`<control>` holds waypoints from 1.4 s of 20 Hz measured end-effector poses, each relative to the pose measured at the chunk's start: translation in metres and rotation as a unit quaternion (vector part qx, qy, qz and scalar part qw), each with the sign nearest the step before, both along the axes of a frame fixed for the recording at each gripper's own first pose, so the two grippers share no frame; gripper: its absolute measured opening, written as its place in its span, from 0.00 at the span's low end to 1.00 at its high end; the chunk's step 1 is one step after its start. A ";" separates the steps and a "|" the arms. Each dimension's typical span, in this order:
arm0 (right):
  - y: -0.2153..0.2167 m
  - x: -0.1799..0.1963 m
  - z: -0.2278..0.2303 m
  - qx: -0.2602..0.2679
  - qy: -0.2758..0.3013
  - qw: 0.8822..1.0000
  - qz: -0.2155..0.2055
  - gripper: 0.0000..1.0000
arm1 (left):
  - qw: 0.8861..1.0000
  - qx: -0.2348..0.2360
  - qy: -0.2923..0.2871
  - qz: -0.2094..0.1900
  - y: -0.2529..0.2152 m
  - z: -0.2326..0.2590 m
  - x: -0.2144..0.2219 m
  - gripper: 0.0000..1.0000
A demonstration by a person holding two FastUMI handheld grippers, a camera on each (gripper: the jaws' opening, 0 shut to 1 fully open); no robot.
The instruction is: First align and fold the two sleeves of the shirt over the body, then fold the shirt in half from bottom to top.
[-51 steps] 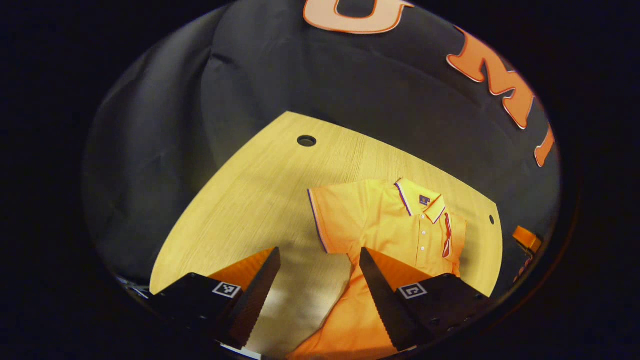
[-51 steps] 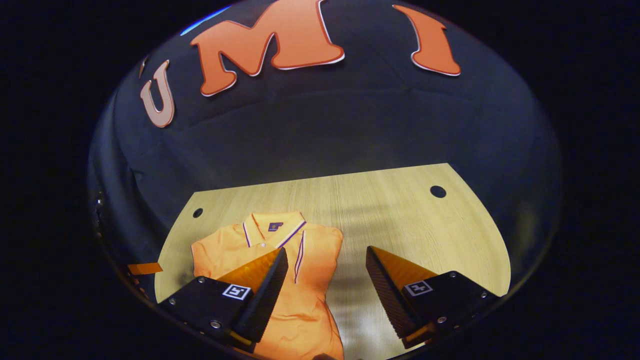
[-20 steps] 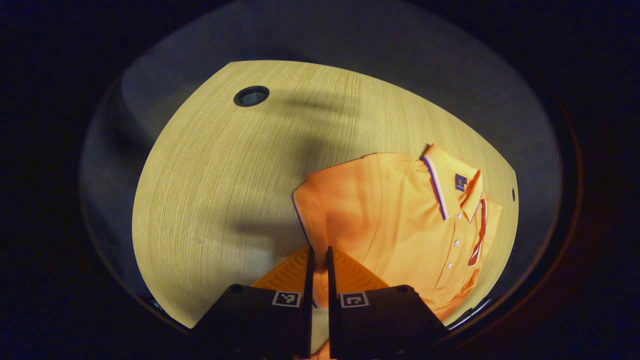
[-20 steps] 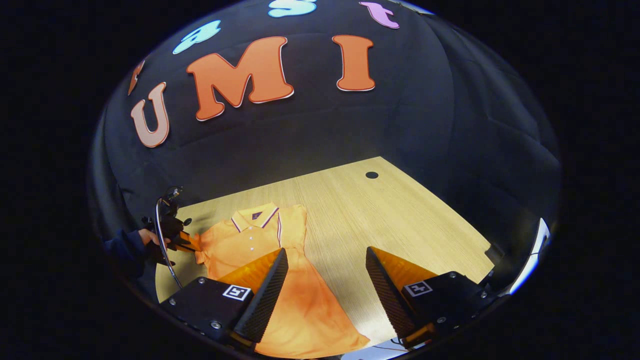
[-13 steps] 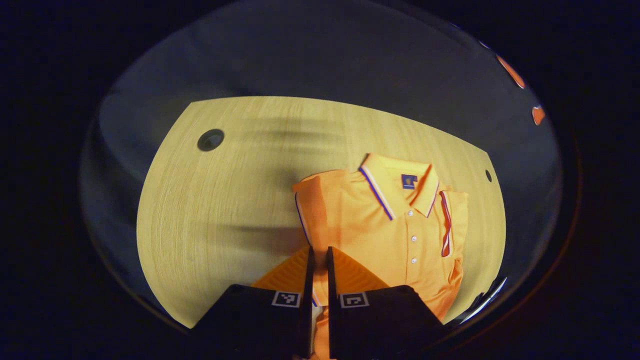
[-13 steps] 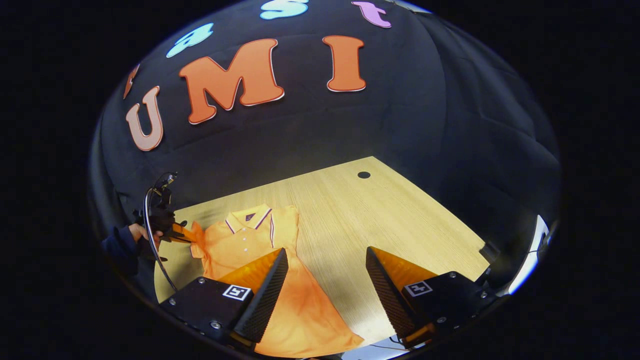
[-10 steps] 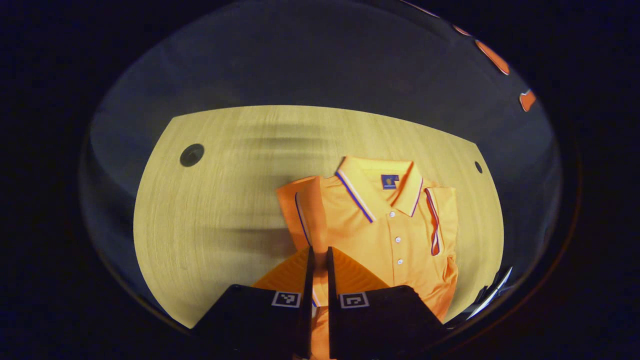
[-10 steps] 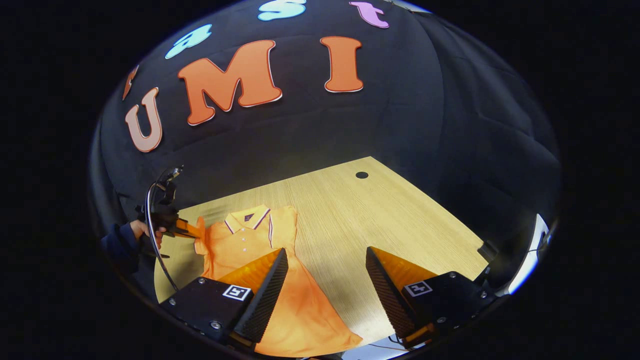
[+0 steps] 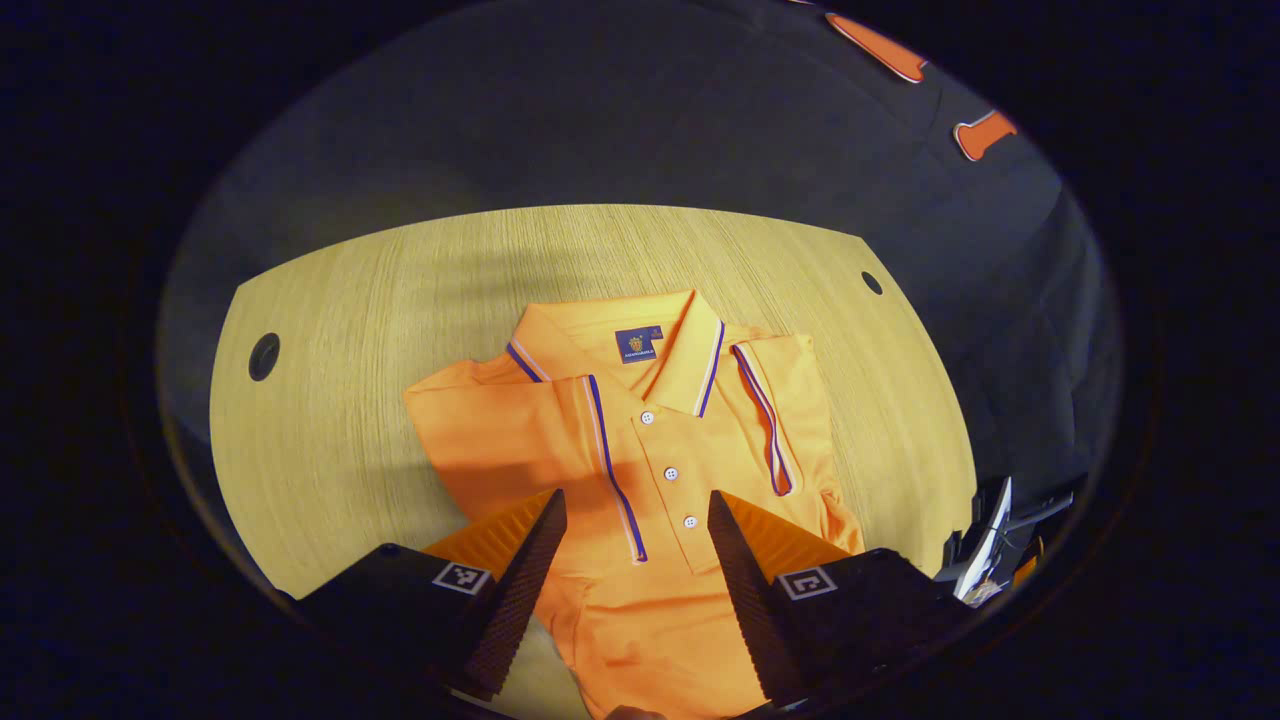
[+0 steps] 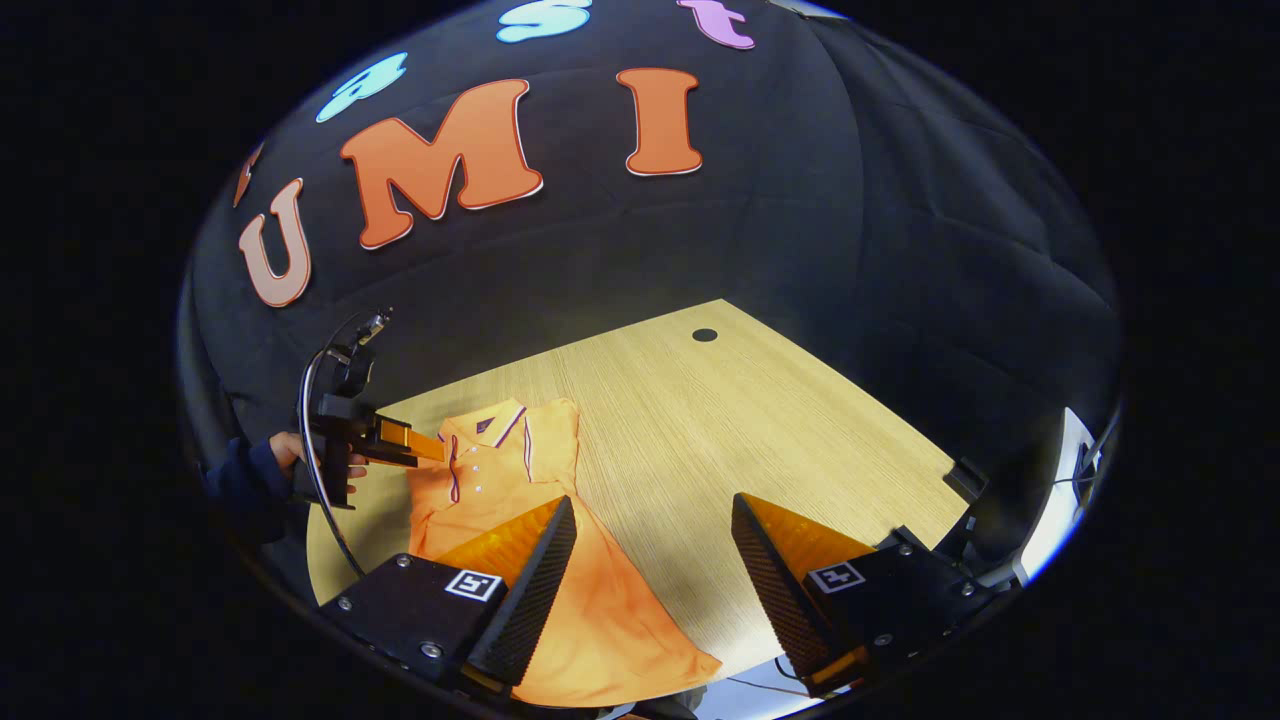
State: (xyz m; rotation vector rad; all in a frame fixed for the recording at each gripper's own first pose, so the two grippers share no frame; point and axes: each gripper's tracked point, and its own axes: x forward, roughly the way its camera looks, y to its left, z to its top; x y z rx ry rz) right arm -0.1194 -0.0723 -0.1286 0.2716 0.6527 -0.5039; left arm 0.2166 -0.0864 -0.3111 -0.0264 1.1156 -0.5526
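- Now the orange short-sleeved polo shirt (image 9: 640, 470) lies flat on the light wooden tabletop (image 9: 330, 400), both sleeves folded over its body.
- Left gripper (image 9: 635, 545) and right gripper (image 10: 650, 560): jaws spread, holding nothing.
- Soft, light cloth; probably best pinched at the hem corners.

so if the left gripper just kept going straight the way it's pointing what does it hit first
Most likely the orange shirt: the open left gripper points at the button placket beside the folded sleeve. Depth is unclear.
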 end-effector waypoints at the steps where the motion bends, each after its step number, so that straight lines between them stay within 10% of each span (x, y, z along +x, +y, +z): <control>1: -0.001 -0.002 0.001 -0.006 -0.002 1.000 0.001 0.95 | 1.000 0.002 -0.011 0.009 0.005 0.004 -0.006 0.90; 5: -0.001 0.004 0.006 -0.028 -0.028 0.999 0.019 0.96 | 0.992 -0.093 -0.055 0.068 -0.003 0.065 -0.045 0.91; 11: 0.009 0.019 0.032 -0.065 -0.075 0.990 0.102 0.95 | 0.965 -0.077 -0.207 0.141 0.040 0.144 -0.086 0.91; 22: 0.030 0.000 0.056 -0.078 -0.151 0.964 0.204 0.95 | 0.863 -0.047 -0.446 0.232 0.093 0.269 -0.206 0.92; 28: 0.036 -0.026 0.026 -0.064 -0.120 0.959 0.248 0.96 | 0.880 0.008 -0.402 0.252 0.107 0.225 -0.286 0.98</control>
